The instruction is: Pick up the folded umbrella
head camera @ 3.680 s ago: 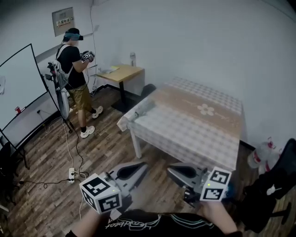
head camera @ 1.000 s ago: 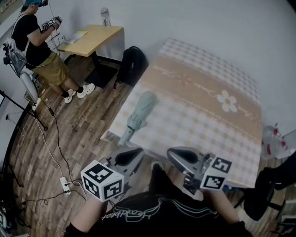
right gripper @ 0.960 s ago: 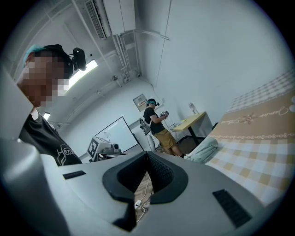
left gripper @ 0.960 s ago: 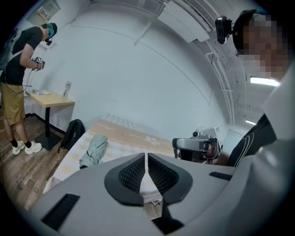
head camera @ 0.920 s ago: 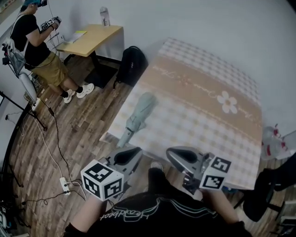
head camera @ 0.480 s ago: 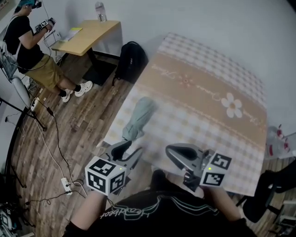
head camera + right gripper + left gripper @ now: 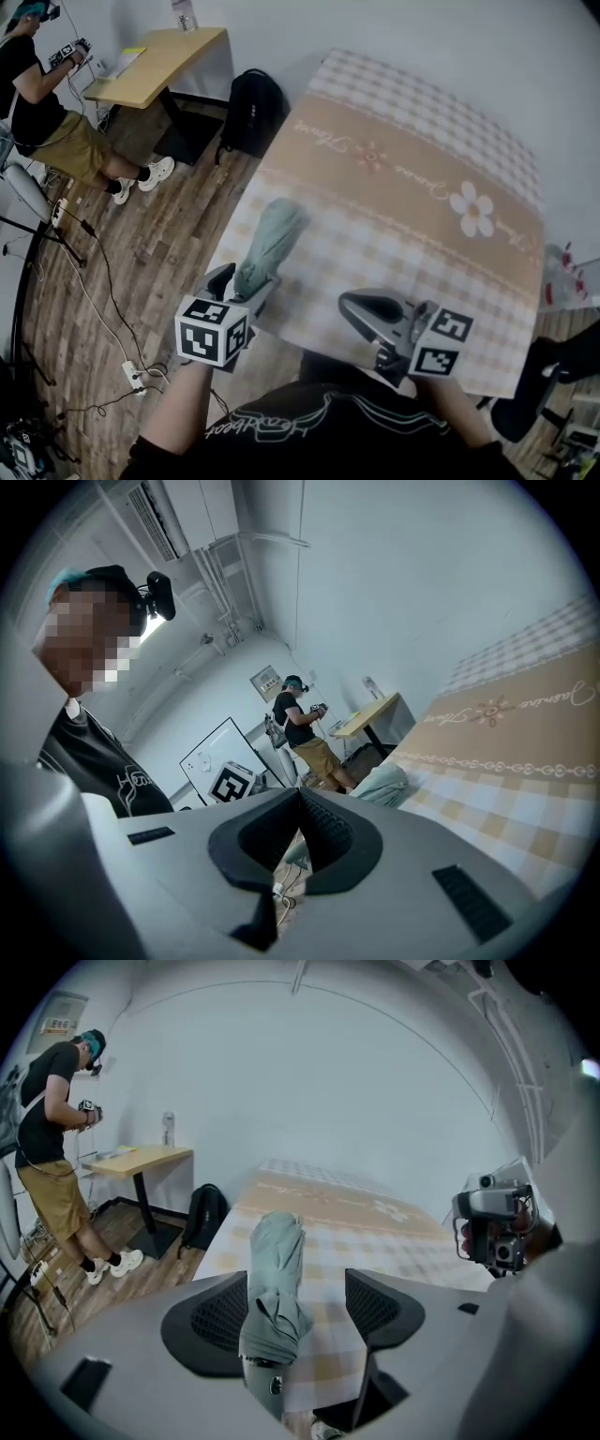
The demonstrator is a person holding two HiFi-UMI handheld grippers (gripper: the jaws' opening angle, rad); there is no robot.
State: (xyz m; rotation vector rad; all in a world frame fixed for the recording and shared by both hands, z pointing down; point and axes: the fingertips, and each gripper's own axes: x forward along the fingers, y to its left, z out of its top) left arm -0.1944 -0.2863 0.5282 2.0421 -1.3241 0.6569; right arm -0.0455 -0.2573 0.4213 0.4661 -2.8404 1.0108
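Note:
The folded grey-green umbrella lies on the checked tablecloth near the table's left front corner, its handle end over the edge. My left gripper has reached that end. In the left gripper view the umbrella lies between the opening jaws of this gripper, close against the left one and clear of the right one. My right gripper hovers over the table's front edge, apart from the umbrella. In the right gripper view its jaws are shut on nothing, and the umbrella shows beyond them.
A black backpack leans by the table's far left corner. Behind it stand a wooden desk and another person. Cables and a power strip lie on the wood floor at left. Plastic bottles and a dark chair are at right.
My left gripper moved forward and down to the umbrella's handle end, and its jaws spread around it. The right gripper drifted a little forward, still shut.

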